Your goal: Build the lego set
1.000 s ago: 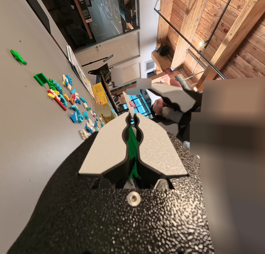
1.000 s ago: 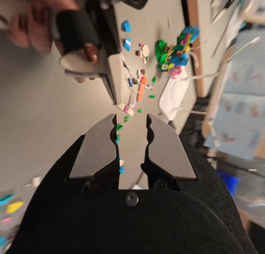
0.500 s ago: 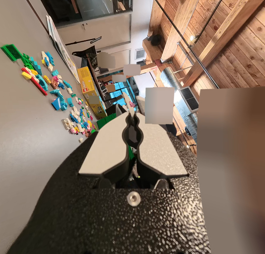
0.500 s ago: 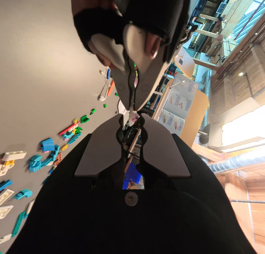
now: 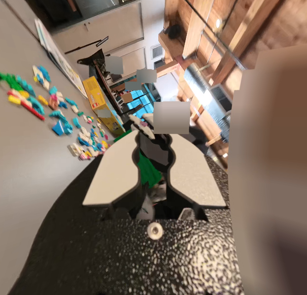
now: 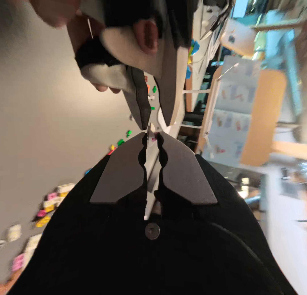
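At frame center the right gripper pinches a white-and-pink lego piece, while the left gripper is spread apart.

The left claw has parted, while the right claw (formerly wider) nips the white piece.

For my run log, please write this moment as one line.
grippers: tip to tip above table | left gripper: open | right gripper: shut on white piece | loose bricks: on table
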Demonstrator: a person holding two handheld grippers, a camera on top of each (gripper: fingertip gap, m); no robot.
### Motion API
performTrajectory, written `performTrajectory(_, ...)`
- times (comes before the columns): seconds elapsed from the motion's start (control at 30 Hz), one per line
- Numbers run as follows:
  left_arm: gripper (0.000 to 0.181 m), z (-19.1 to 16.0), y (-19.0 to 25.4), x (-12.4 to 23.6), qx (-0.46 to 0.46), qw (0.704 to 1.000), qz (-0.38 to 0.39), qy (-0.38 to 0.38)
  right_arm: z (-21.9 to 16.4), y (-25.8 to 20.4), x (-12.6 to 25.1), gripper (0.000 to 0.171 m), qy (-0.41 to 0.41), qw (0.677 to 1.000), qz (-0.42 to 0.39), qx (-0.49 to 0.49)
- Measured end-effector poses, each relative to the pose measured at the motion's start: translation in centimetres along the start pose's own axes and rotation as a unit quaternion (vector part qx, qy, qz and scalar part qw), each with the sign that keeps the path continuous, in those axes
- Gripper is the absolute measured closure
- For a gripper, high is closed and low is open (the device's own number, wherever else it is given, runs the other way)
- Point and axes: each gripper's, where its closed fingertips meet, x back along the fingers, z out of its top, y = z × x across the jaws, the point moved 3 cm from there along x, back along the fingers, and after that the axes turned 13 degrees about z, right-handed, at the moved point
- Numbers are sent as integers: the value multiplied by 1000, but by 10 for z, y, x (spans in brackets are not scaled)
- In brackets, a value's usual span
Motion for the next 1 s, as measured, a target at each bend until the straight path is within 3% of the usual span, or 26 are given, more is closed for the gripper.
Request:
performTrajectory(0.07, 142, 0, 5, 0, -132, 991, 13, 2, -4, -2, 2, 161, 10, 998, 35, -55)
performTrajectory(0.13, 135, -1, 5, 1, -313, 948, 52, 5, -5, -4, 5, 161, 23, 992, 70, -100)
performTrajectory(0.23, 128, -3, 2, 4, -550, 827, 112, 32, -8, -10, 7, 161, 9, 983, 120, -139)
performTrajectory(0.37, 135, -16, -3, 7, -737, 663, 124, 45, -5, -22, 8, 161, -13, 970, 183, -161)
performTrajectory(0.43, 143, -23, -3, 8, -788, 603, 112, 50, -1, -25, 8, 161, -18, 965, 204, -165)
performTrajectory(0.47, 147, -27, -2, 9, -801, 588, 102, 52, 1, -27, 9, 161, -21, 962, 217, -166)
performTrajectory(0.7, 160, -39, 0, 9, -819, 569, 73, 29, 11, -32, 10, 161, -24, 956, 247, -159)
performTrajectory(0.8, 174, -36, -2, 9, -823, 559, 90, 34, 14, -32, 10, 161, -28, 957, 249, -149)
performTrajectory(1.0, 176, -38, -2, 9, -820, 566, 82, 19, 16, -34, 12, 161, -47, 957, 255, -134)
